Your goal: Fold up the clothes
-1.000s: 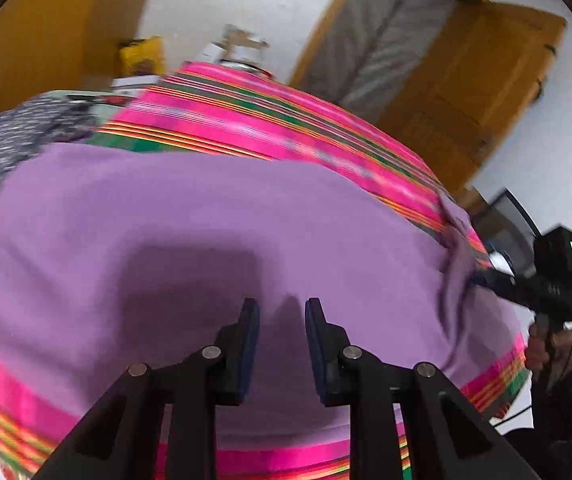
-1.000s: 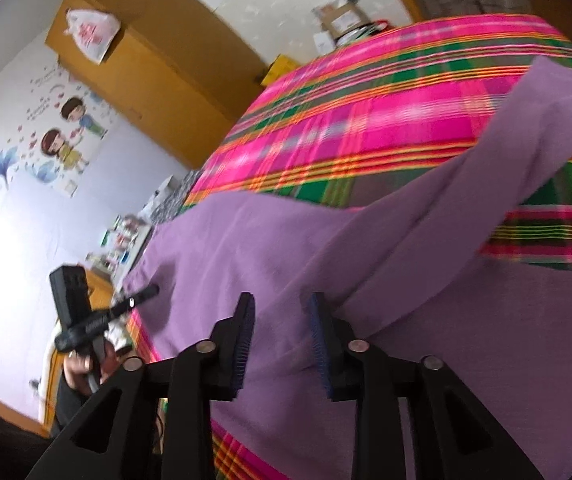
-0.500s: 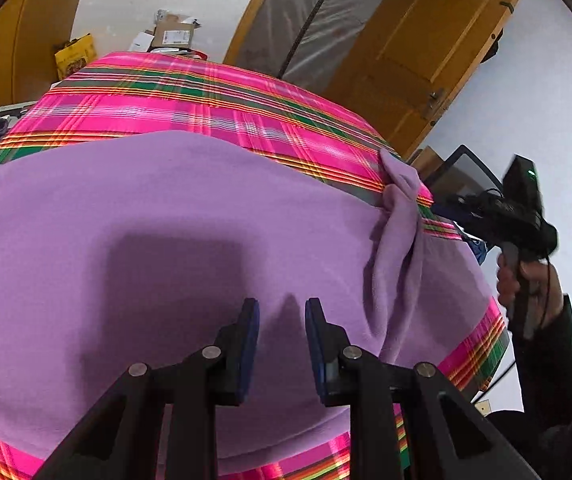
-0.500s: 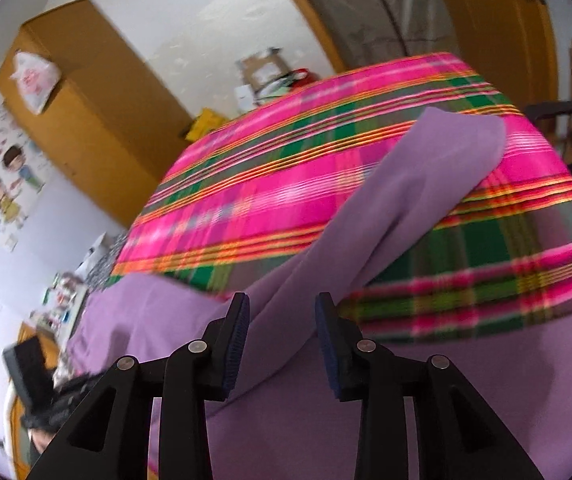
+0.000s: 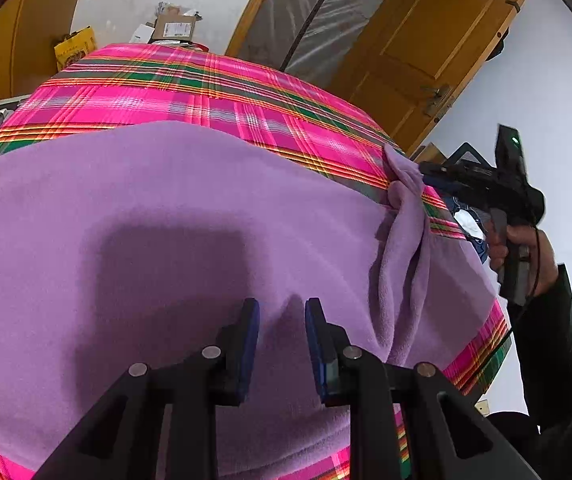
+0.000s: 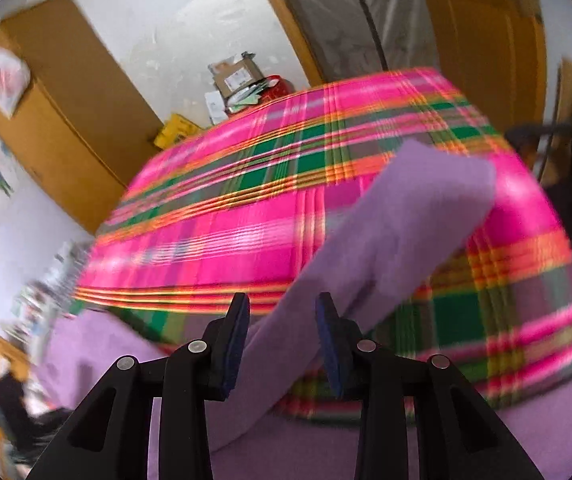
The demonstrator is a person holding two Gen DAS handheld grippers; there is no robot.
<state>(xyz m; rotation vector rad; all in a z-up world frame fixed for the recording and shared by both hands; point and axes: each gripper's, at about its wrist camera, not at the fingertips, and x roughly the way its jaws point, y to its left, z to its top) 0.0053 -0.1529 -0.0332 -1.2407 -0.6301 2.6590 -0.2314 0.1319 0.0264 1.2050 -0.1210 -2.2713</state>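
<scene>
A: Where is the purple garment point(image 5: 166, 216) being seen?

B: It is lying spread on the plaid cloth point(image 5: 214, 92), directly under the left gripper point(image 5: 282, 312), whose jaws are being held apart, empty. Its sleeve point(image 6: 397, 216) is running ahead between the parted jaws of the right gripper point(image 6: 282, 312), unpinched.

A: What is being risked?

B: The sleeve is likely being missed or bunched if closure is mistimed.

Right view motion-blurred. Purple garment point(image 6: 385, 248) cut off below the fingers point(image 6: 238, 332); plaid cloth point(image 6: 246, 208) partly covered.
</scene>
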